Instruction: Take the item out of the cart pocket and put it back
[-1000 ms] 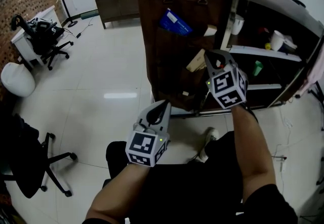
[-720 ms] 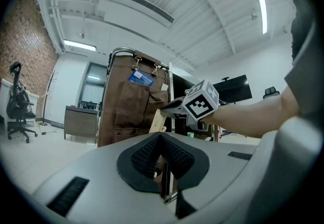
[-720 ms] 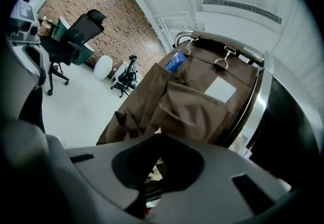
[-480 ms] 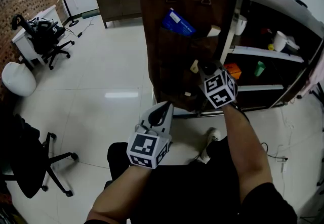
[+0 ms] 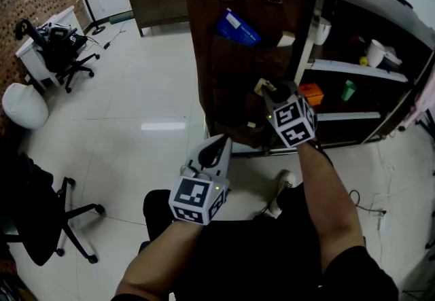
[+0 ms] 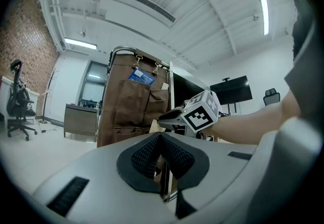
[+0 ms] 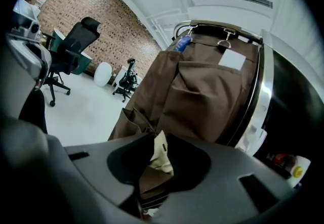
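Observation:
A brown fabric pocket organizer (image 5: pixel 231 68) hangs on the side of the cart. A beige packet (image 5: pixel 259 87) stands in a lower pocket, with its top sticking out. My right gripper (image 5: pixel 267 91) is at that pocket. In the right gripper view the packet (image 7: pixel 162 153) stands between the jaws of the right gripper (image 7: pixel 159 160), its lower part down in brown fabric. Those jaws have just been opening, and there are gaps beside the packet. My left gripper (image 5: pixel 219 145) hangs lower and nearer, away from the cart, its pads (image 6: pixel 152 149) together on nothing.
A blue packet (image 5: pixel 236 28) and a white card (image 5: pixel 286 39) sit in upper pockets. The cart shelves at right hold an orange box (image 5: pixel 312 94), a green cup (image 5: pixel 347 91) and a white roll (image 5: pixel 373 54). Office chairs (image 5: pixel 61 48) stand at the left on the floor.
My right gripper has come down along the organizer with the beige packet, which now sits lower in a pocket. Its jaws have spread apart. The left gripper has not moved.

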